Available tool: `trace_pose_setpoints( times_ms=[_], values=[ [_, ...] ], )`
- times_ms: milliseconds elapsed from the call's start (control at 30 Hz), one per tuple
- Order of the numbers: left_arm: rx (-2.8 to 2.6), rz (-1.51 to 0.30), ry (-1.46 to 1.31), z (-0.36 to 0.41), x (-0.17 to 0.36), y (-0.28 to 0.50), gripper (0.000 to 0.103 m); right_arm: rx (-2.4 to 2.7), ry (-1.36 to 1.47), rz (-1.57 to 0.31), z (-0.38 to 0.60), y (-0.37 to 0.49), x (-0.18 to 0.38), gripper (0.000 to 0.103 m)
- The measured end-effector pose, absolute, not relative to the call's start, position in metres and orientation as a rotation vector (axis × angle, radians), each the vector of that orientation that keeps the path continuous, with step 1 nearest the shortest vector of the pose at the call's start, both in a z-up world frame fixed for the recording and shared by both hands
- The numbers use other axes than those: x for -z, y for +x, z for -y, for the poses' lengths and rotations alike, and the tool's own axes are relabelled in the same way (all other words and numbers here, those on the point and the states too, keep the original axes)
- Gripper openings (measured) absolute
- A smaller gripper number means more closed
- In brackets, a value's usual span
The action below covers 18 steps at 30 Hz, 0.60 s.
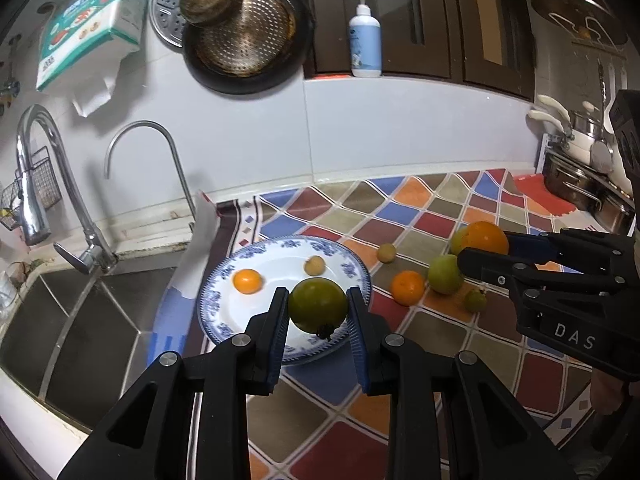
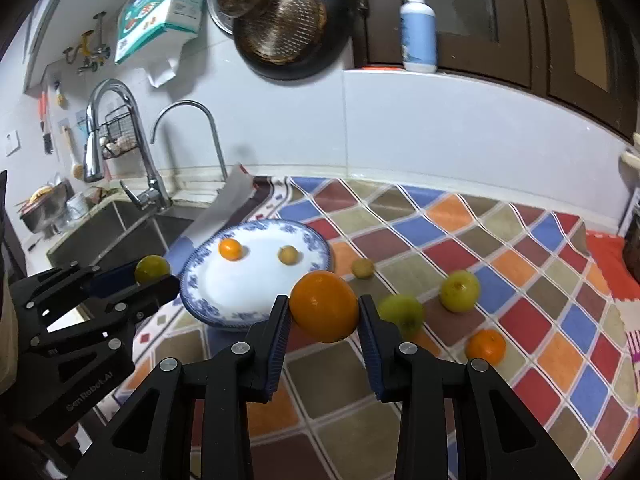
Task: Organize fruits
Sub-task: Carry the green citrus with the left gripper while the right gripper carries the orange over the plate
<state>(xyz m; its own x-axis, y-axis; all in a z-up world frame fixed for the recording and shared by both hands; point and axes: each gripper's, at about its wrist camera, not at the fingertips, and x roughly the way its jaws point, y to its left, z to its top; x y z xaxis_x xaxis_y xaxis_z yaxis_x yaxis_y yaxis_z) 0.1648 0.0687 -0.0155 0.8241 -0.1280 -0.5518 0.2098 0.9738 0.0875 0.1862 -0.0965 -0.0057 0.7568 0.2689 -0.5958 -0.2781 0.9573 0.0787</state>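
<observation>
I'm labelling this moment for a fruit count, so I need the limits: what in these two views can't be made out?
- Left wrist view: the pale green fruit behind the big orange is mostly covered by it and the right gripper.
- Right wrist view: the green fruit beside the right gripper's finger is blurred and partly hidden.
- Both views: the tissue pack print is too small to read.

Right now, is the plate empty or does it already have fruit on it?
Not empty. The blue-rimmed plate holds two fruits: a small orange and a small yellowish fruit. The rest is bare white.
</observation>
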Motion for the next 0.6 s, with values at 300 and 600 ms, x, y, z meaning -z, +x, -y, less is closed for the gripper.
trace_pose_setpoints(
  times_ms=[300, 600],
  values=[
    [0.167, -0.551, 0.150, -0.090, 0.010, 0.173, 0.029, -0.340, -0.026, -0.623, 0.066, 0.197, -0.002, 0.034],
    [0.150, -0.553, 0.150, -0.110, 0.013, 0.191, 0.029, -0.369, -0.034, -0.639, 0.041, 0.215, 0.000, 0.034]
  ],
)
